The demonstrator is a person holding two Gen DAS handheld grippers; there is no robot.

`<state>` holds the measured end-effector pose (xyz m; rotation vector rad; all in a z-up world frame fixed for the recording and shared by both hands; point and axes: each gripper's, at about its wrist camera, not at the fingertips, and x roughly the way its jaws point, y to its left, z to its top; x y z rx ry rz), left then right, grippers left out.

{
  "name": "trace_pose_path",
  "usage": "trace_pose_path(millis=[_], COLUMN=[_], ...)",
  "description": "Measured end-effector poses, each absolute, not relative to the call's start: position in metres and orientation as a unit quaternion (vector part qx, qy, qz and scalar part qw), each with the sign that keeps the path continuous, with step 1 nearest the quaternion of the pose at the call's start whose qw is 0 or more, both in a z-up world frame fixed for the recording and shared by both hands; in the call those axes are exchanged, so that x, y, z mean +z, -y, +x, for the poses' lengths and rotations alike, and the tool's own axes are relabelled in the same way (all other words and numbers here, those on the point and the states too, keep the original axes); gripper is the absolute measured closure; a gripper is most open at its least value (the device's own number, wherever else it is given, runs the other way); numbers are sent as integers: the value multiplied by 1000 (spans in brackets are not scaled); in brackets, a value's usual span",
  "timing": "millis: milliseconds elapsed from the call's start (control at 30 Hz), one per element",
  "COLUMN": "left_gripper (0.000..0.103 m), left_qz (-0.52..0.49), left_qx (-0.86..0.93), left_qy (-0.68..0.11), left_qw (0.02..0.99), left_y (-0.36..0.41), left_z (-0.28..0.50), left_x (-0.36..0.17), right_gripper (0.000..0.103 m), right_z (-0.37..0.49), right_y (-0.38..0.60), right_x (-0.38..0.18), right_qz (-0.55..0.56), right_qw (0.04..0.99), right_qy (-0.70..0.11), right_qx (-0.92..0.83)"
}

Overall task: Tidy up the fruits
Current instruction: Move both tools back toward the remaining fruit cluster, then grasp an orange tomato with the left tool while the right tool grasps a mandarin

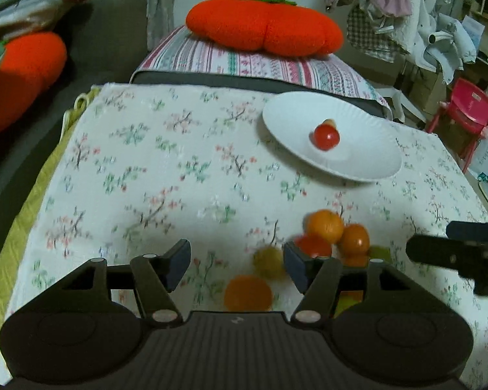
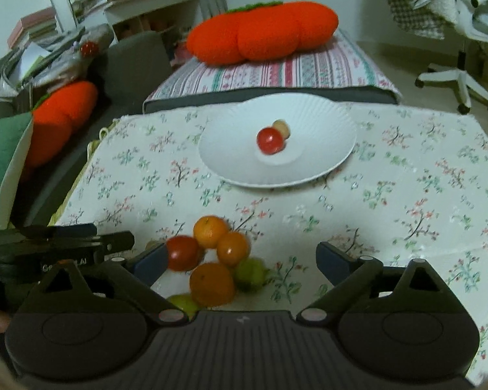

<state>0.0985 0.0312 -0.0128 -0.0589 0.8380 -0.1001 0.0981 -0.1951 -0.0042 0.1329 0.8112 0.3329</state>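
A white plate [image 1: 358, 162] [image 2: 231, 152] at the far side of the floral cloth holds a red fruit [image 1: 325, 136] [image 2: 269, 140] and a small pale fruit [image 2: 281, 127] behind it. A cluster of loose fruits lies near me: oranges [image 1: 325, 226] [image 2: 210, 231], a red fruit [image 2: 182, 253], green fruits [image 2: 251, 273], another orange [image 1: 248, 293] [image 2: 211, 283]. My left gripper [image 1: 237, 265] is open and empty, with an orange and a yellowish fruit [image 1: 269, 261] between its fingers. My right gripper [image 2: 242, 263] is open and empty around the cluster.
The floral cloth [image 1: 162, 169] covers a low table. A striped cushion [image 2: 276, 71] with an orange plush [image 2: 263, 35] lies behind it. A grey sofa with another orange plush [image 1: 19, 74] is on the left. A red chair [image 1: 465, 110] stands at the right.
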Motion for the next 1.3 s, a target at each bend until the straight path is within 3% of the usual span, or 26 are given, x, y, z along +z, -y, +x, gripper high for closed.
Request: trace_pose_path(millis=[467, 667, 1100, 1300], left_gripper=[61, 90, 92, 92], left_qz=[-21, -17, -20, -21], left_qx=[-56, -62, -64, -68], left_qy=[-431, -441, -441, -441], left_qw=[900, 895, 895, 895], left_y=[-25, -21, -19, -18], left_z=[85, 88, 89, 88], left_x=[-30, -36, -36, -36], right_gripper=[13, 17, 23, 35], right_z=[96, 98, 103, 101], right_y=[206, 200, 193, 180], right_x=[-16, -25, -45, -46], right_qz=[91, 100, 130, 103], right_qw=[896, 878, 859, 867], right_qy=[-418, -447, -473, -463], right_qx=[120, 138, 145, 152])
